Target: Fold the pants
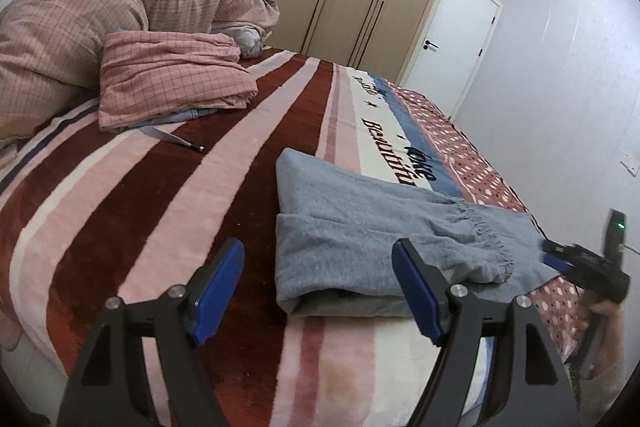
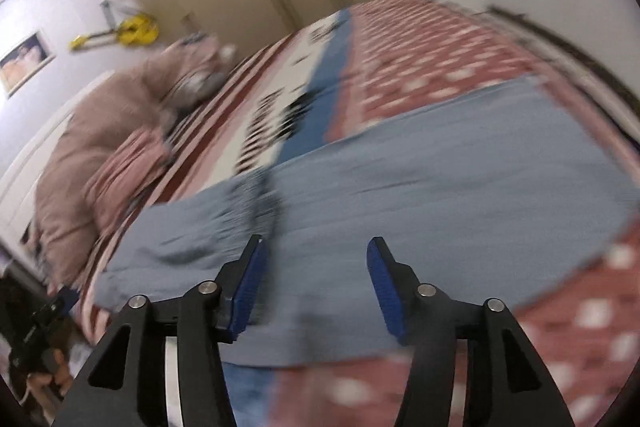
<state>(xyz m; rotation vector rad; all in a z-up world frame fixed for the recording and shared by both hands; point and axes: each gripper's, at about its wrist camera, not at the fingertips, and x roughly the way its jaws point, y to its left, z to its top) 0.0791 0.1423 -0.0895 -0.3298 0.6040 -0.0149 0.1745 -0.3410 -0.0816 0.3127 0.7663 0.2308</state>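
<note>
The grey pants point(image 1: 372, 239) lie partly folded on the striped bed point(image 1: 160, 211), long axis running rightward. The left gripper point(image 1: 320, 291) hovers with jaws wide and empty at their near fold; the right gripper point(image 2: 316, 287), blurred, seems parted and empty above the cloth.

We hold the left gripper point(image 1: 318, 267) pointed down and forward, its black arms spread and its blue pads point(image 1: 218, 291) well apart, nothing between them. Our right gripper point(image 2: 314, 271) also tilts downward; its jaws stand apart, narrower than the left's, with nothing pinched between the pads point(image 2: 248, 287), and its view is smeared by motion. In the left wrist view we see the right gripper at the far right edge, gripped by our right hand point(image 1: 604, 323). In the right wrist view, our left hand point(image 2: 48, 371) shows dimly at the lower left edge.
</note>
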